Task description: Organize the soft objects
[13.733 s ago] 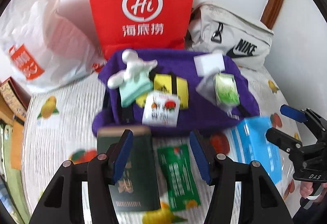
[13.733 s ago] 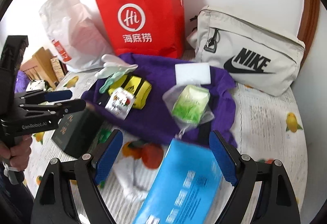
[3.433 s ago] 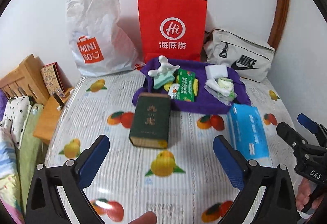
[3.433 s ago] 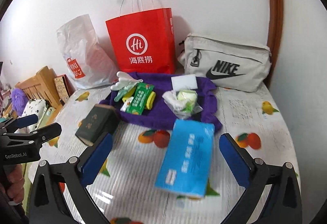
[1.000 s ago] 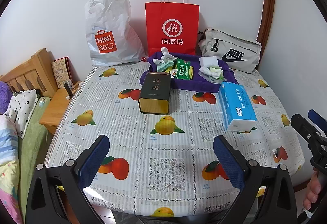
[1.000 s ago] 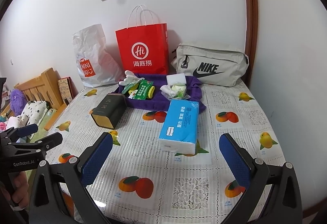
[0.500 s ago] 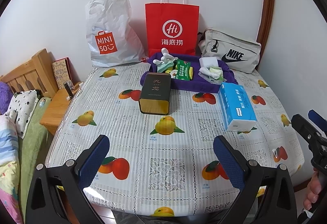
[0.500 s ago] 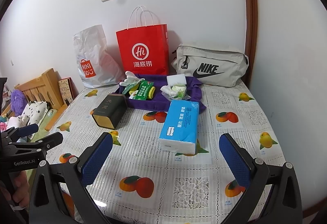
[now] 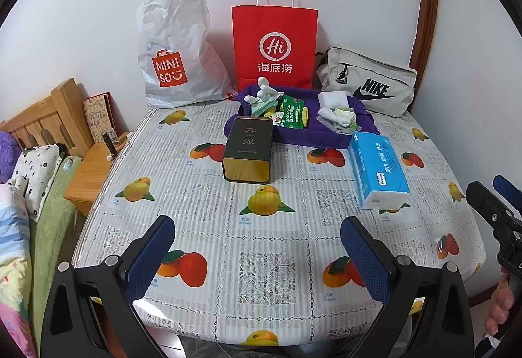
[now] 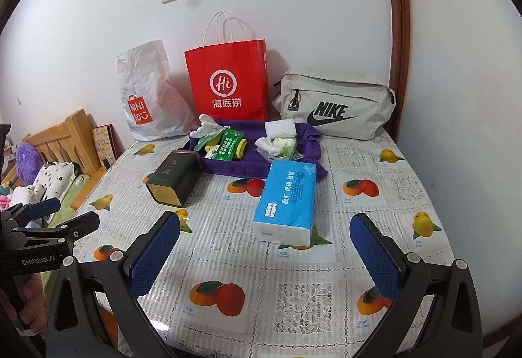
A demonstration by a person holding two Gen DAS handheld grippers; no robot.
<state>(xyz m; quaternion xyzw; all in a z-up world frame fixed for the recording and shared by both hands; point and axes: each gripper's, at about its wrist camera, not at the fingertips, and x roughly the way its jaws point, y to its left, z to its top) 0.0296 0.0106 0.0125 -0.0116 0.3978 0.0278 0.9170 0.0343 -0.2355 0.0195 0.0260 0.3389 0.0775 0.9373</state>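
Note:
A purple cloth (image 9: 365, 126) (image 10: 261, 163) lies at the back of the table. On it sit a white toy (image 9: 262, 90), a green packet (image 9: 291, 111) (image 10: 226, 146), a white sponge (image 9: 332, 97) and a bag of wipes (image 9: 341, 116) (image 10: 280, 146). A blue tissue pack (image 9: 378, 168) (image 10: 287, 199) lies in front of the cloth. My left gripper (image 9: 257, 255) and right gripper (image 10: 264, 253) are both open, empty and held back over the table's front edge.
A dark tin box (image 9: 248, 149) (image 10: 173, 178) lies left of the tissue pack. A red paper bag (image 9: 274, 48), a white Miniso bag (image 9: 173, 54) and a grey Nike pouch (image 9: 368, 85) stand against the wall. A wooden bedside and bedding (image 9: 39, 162) are left of the table.
Since 13.7 s ago both grippers have opened wide and pulled far back from the cloth. The green packet now lies on the cloth. In the last second almost nothing moved.

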